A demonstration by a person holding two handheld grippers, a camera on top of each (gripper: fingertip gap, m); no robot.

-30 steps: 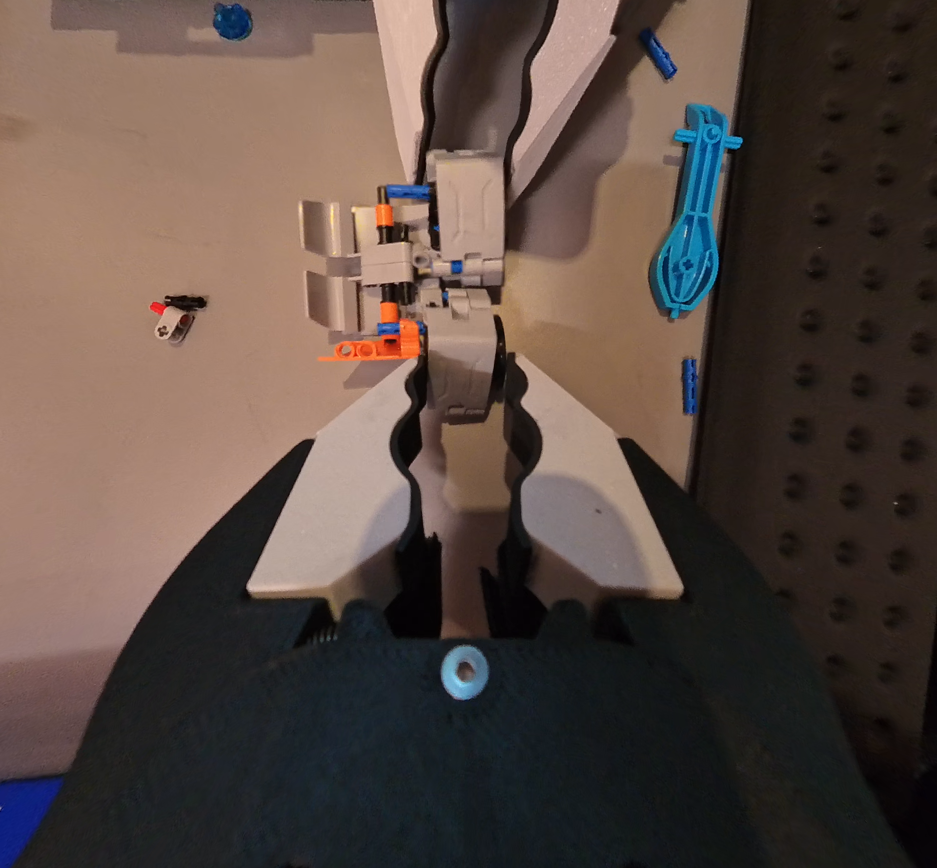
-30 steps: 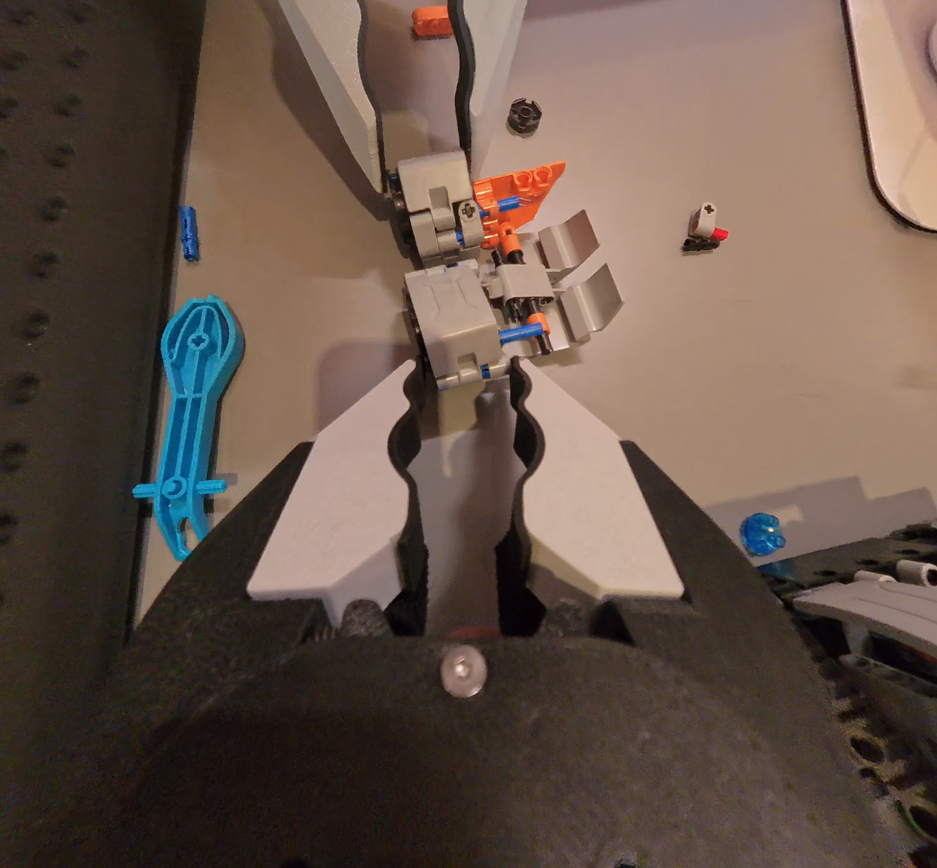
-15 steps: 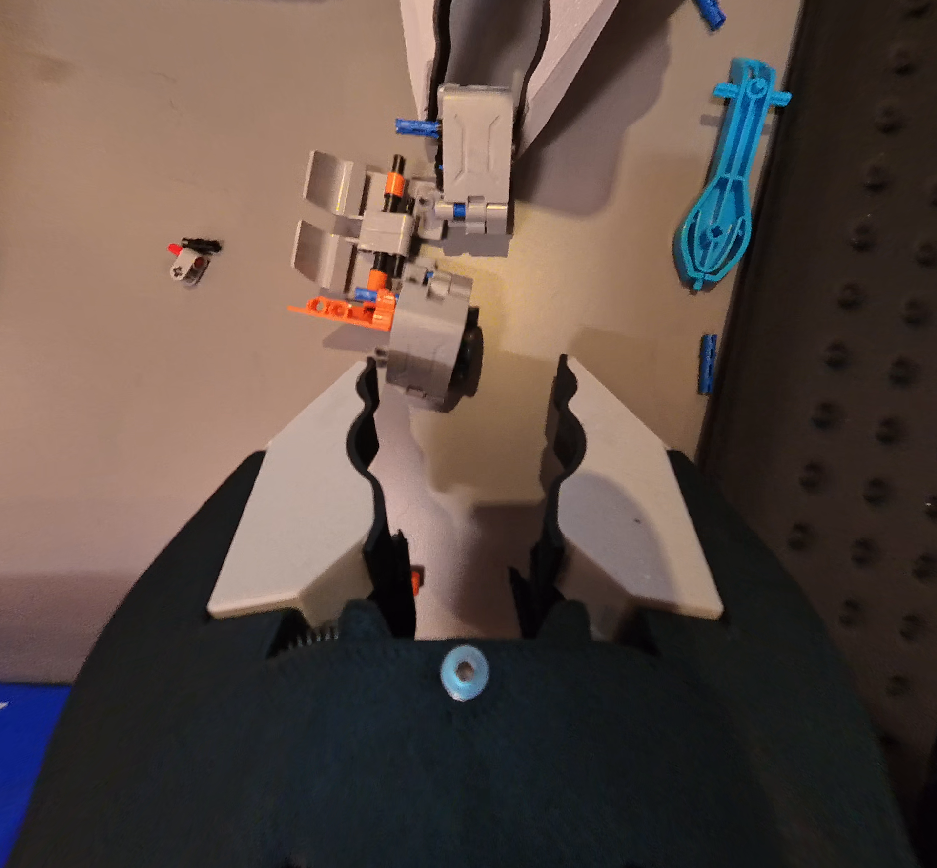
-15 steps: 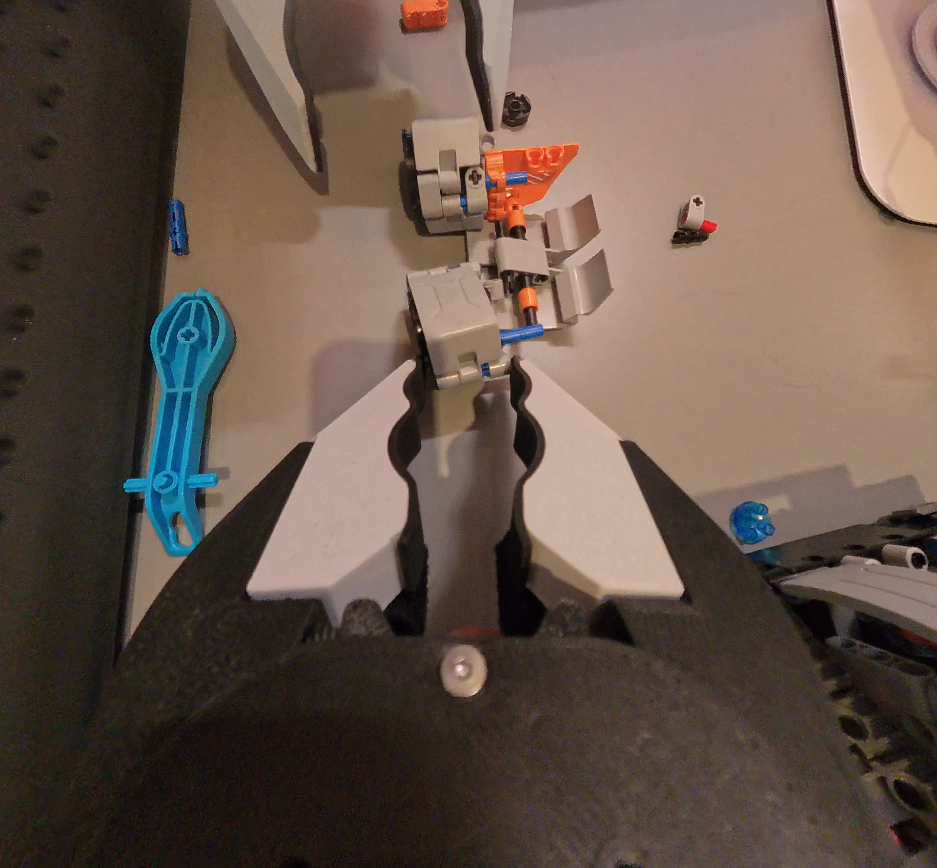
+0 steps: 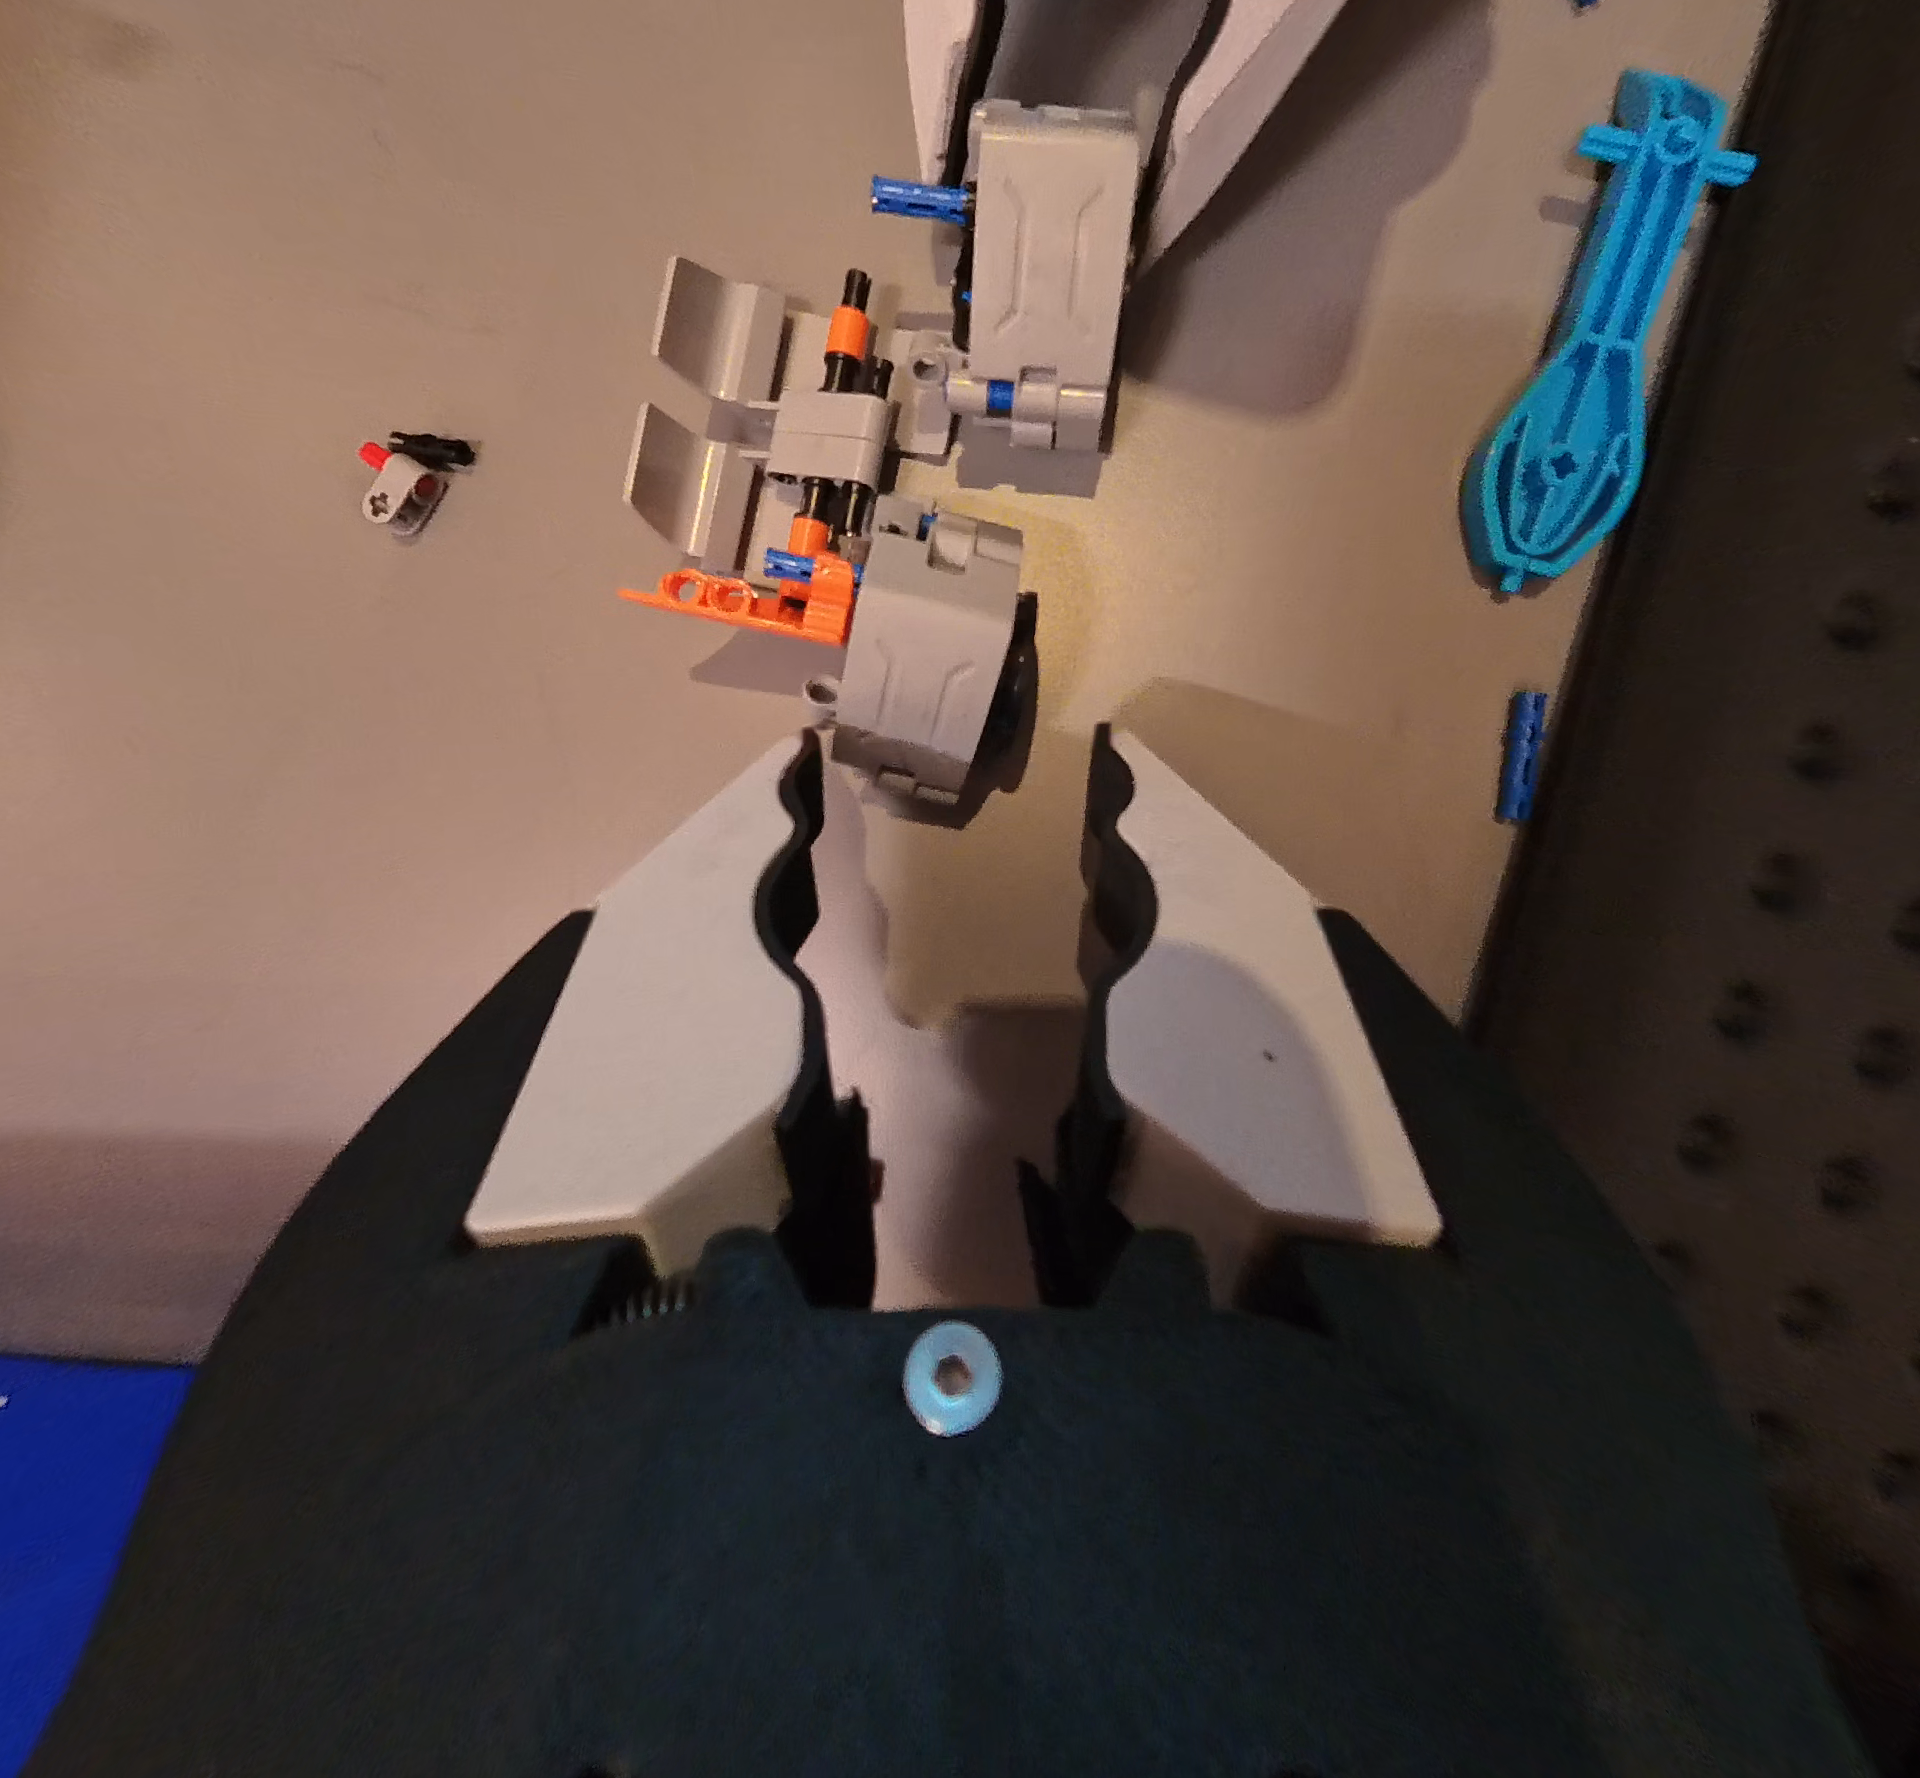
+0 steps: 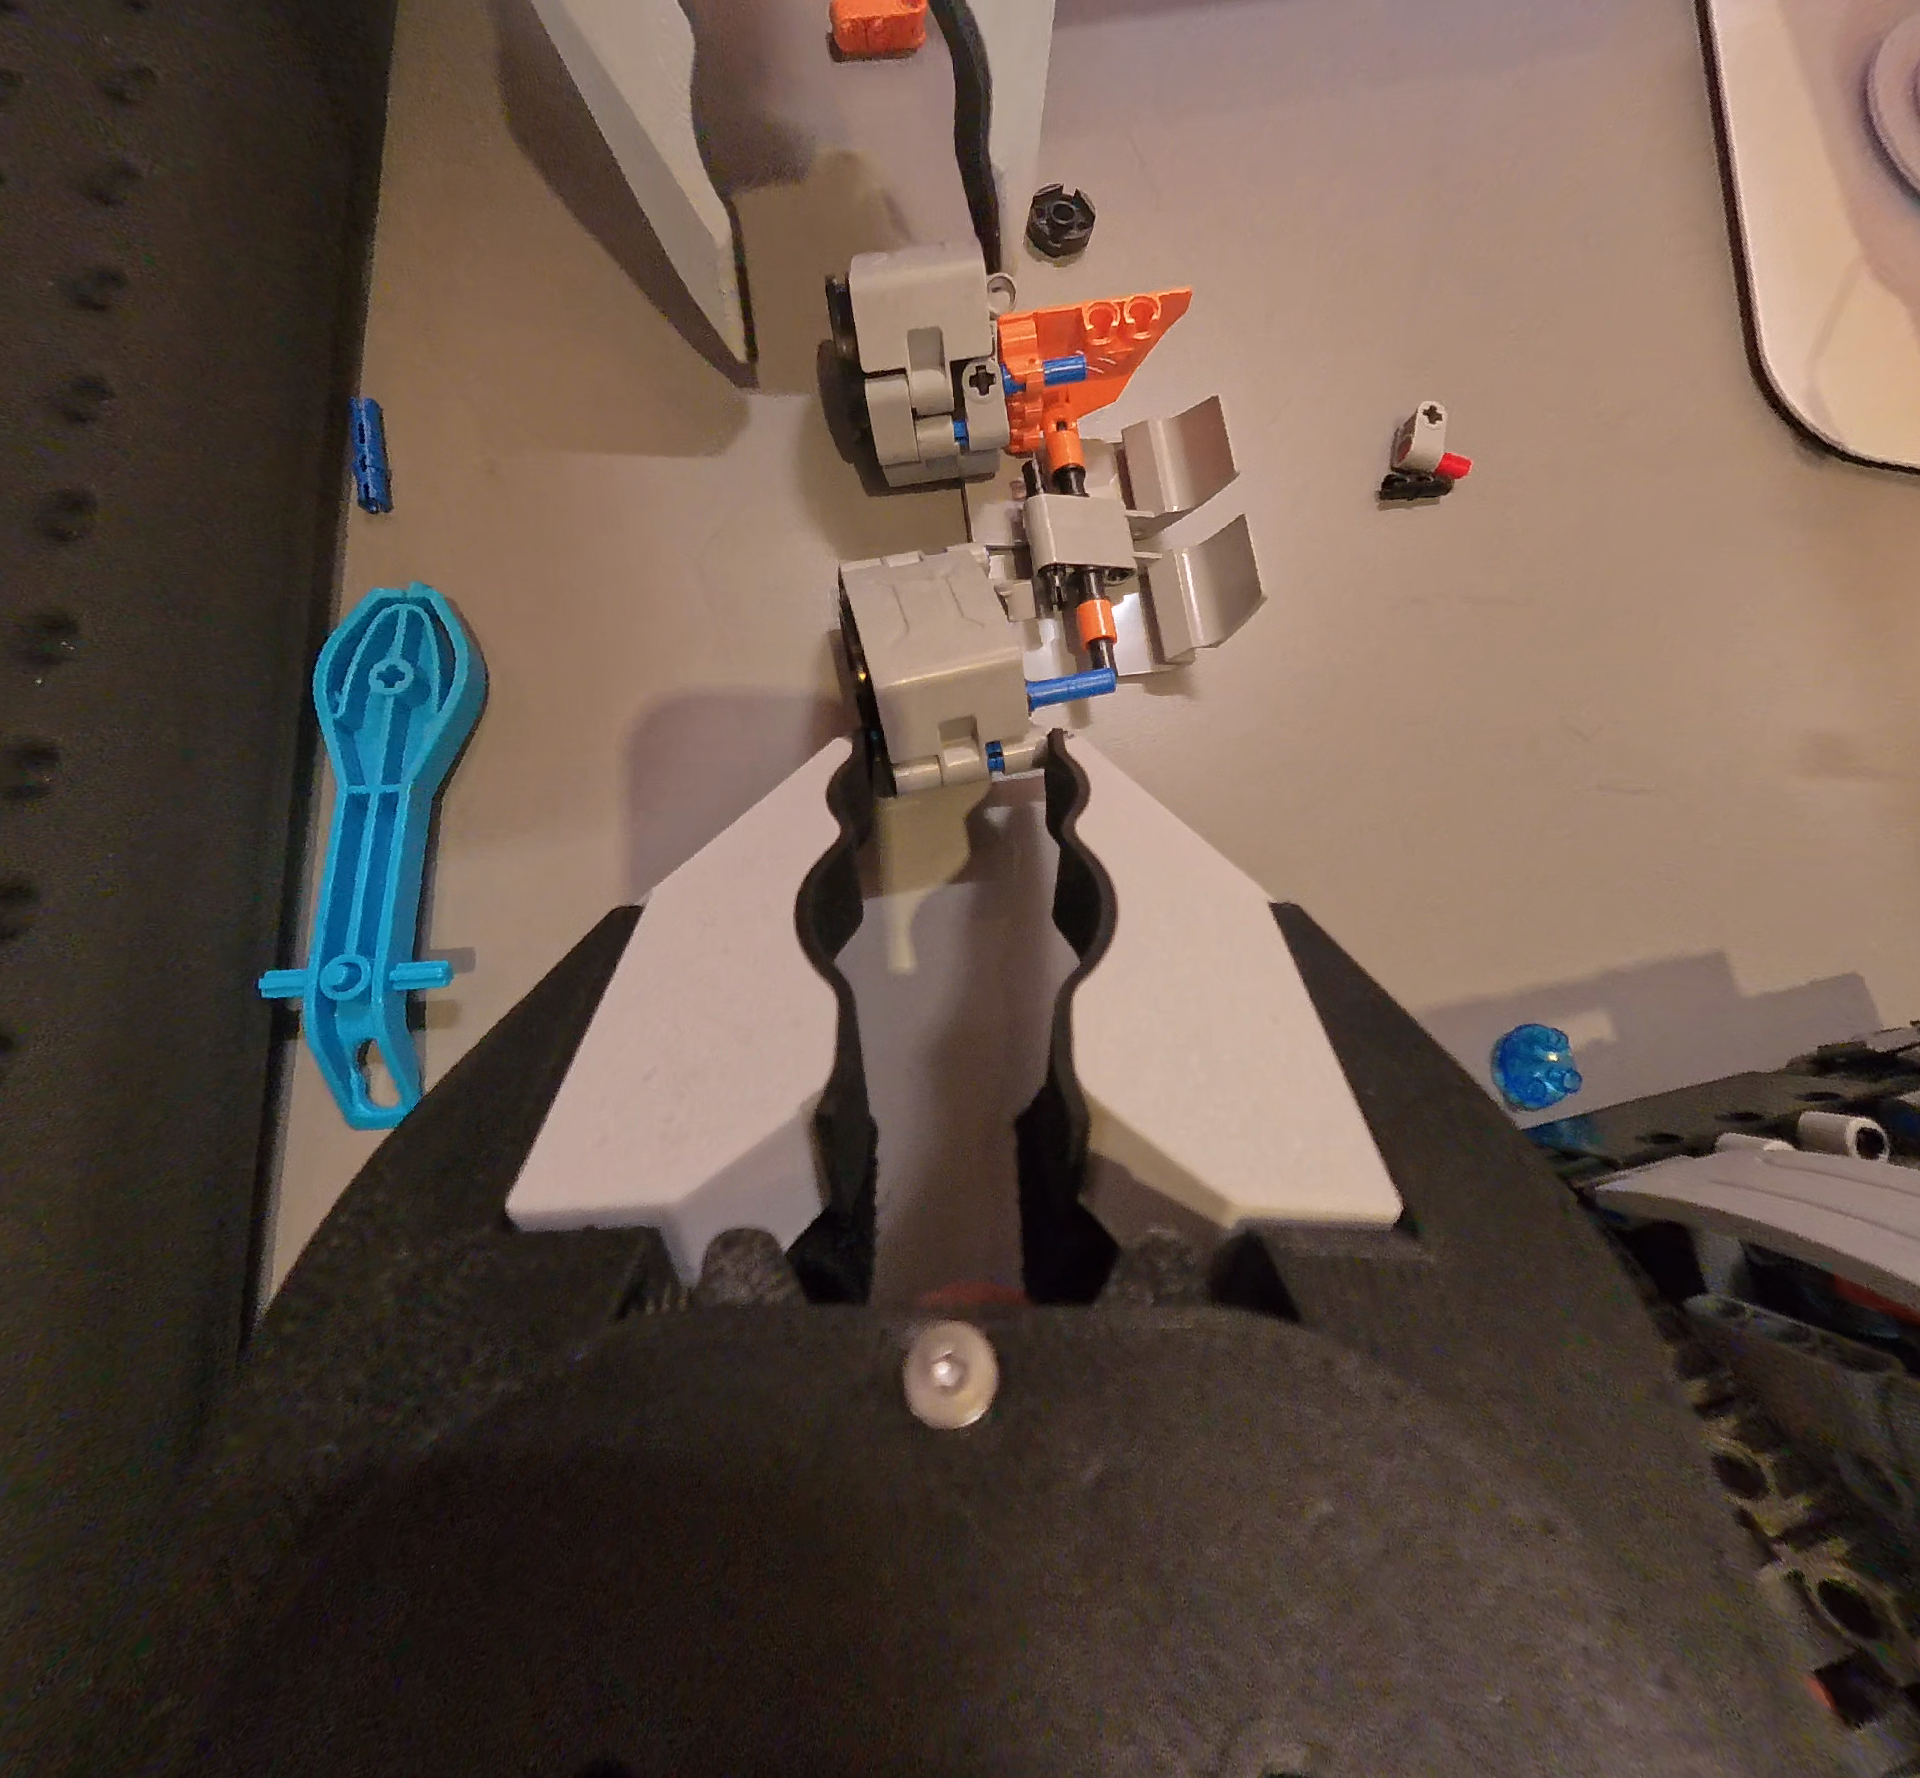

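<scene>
Grey-and-orange plastic brick assembly (image 6: 1023,523) lies directly ahead of both grippers. Right gripper (image 6: 951,754) is clamped on its near grey block; left gripper (image 5: 951,752) stands apart, fingertips flanking the opposite rounded block without contact. Any grip should sit square on the block's flat sides.

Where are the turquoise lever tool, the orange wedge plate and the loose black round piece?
turquoise lever tool (image 6: 358,855), right wrist view, its shaft.
orange wedge plate (image 6: 1117,336), right wrist view, flat face.
black round piece (image 6: 1060,220), right wrist view, its top.
</scene>
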